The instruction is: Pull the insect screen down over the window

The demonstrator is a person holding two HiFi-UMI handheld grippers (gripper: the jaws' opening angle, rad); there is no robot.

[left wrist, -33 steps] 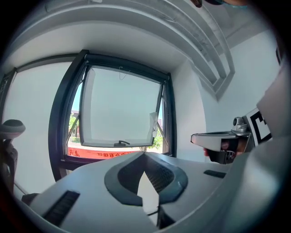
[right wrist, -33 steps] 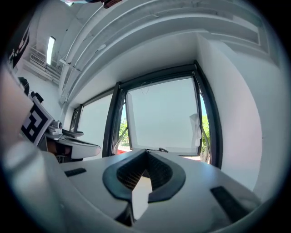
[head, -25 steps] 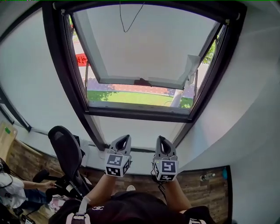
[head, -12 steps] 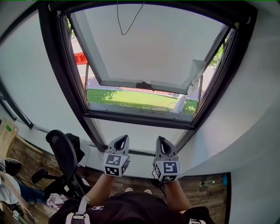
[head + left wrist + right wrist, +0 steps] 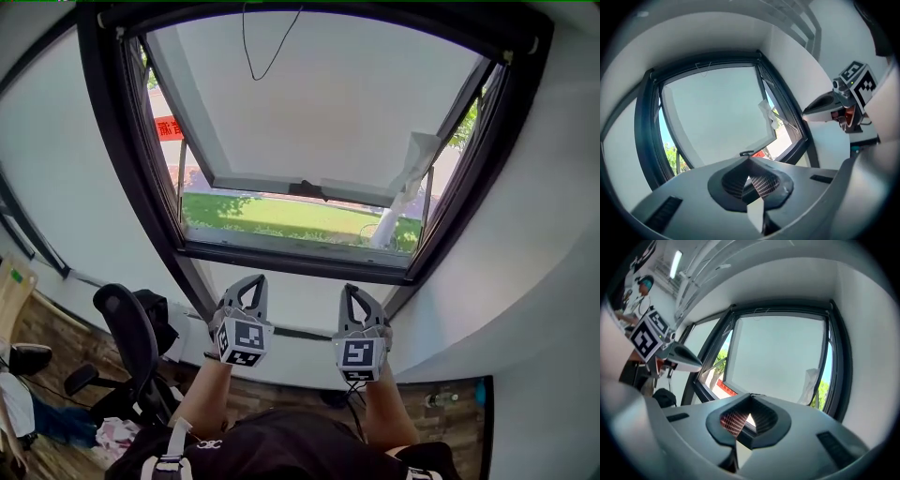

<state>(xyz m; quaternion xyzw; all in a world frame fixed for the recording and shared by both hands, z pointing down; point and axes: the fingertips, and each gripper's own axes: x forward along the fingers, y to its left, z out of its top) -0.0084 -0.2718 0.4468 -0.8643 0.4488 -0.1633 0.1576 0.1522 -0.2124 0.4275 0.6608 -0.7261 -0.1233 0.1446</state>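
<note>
The dark-framed window [image 5: 141, 187] fills the head view, its sash [image 5: 309, 122] swung outward. A thin pull cord loop [image 5: 267, 56] hangs from the dark top bar [image 5: 309, 11]; no screen fabric shows over the opening. My left gripper [image 5: 251, 281] and right gripper [image 5: 356, 292] are side by side below the sill, both shut and empty, well short of the cord. In the left gripper view the shut left gripper [image 5: 750, 161] faces the window [image 5: 717, 112], with the right gripper [image 5: 820, 108] beside it. In the right gripper view the right gripper [image 5: 750, 399] shows the same, with the left gripper [image 5: 686, 361] alongside.
A black office chair [image 5: 127, 328] stands at lower left, and part of a seated person [image 5: 23, 412] shows beyond it. White wall curves in on the right [image 5: 525, 281]. A crumpled white film [image 5: 414, 159] hangs on the sash's right side. Wooden floor [image 5: 441, 398] lies below.
Both grippers have risen a little toward the window, spread slightly apart and rolled. The person at lower left has shifted further out of the picture.
</note>
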